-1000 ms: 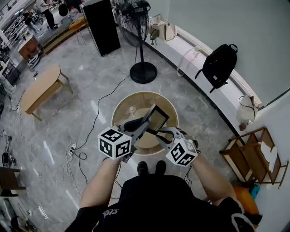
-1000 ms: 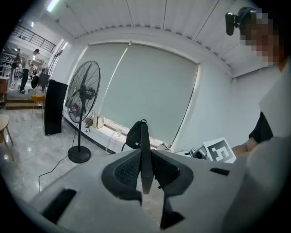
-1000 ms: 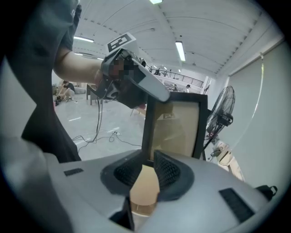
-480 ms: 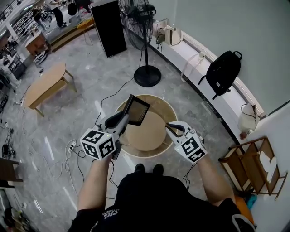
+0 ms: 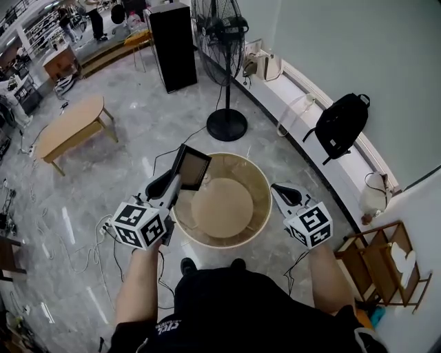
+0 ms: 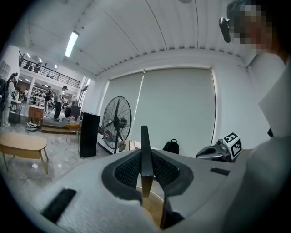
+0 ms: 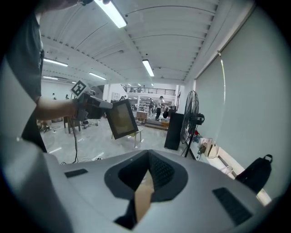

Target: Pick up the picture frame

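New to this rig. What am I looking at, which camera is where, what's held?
No robot: a person holds a two-jaw gripper in each hand. The top-down picture comes from a head camera; the other two ride on the grippers, looking along their jaws. The left gripper is clamped on the black picture frame, seen edge-on in its own view. The right gripper is shut and empty. Below stands a round wooden table, which looks bare.

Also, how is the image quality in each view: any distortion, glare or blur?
Head view: wide-angle bending, light reflections on the glossy floor. Left gripper view: fisheye, dark corners, a mosaic patch at top right. Right gripper view: fisheye, bright ceiling lamp, yet the picture frame is sharp.
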Tool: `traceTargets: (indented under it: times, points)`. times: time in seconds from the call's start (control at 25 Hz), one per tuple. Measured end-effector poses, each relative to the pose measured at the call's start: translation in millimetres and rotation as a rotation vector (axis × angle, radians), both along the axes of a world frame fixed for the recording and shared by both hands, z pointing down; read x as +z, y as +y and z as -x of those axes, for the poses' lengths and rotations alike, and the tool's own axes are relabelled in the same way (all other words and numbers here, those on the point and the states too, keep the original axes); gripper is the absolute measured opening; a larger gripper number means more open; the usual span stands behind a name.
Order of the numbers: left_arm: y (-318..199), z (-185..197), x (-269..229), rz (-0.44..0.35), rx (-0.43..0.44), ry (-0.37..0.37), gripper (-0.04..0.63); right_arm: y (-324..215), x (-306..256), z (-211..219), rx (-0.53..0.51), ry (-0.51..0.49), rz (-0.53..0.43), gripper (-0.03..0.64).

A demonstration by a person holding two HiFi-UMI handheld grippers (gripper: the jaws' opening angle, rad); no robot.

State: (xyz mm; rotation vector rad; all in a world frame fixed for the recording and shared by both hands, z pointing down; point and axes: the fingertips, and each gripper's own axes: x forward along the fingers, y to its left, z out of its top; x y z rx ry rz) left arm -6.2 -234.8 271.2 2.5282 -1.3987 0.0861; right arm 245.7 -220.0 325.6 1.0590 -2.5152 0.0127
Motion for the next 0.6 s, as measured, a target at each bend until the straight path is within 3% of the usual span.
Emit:
traceTargets:
  times: [0.32, 0.6]
  points:
    - [-14, 74, -18, -0.053, -0.024, -0.035, 0.072, -23, -52, 35, 0.124, -0.228, -0.034, 0.005]
    - [-18, 109, -35, -0.1, -0.046, -0.037, 0.071, -20, -84, 66, 0.156, -0.305, -0.11, 0.004]
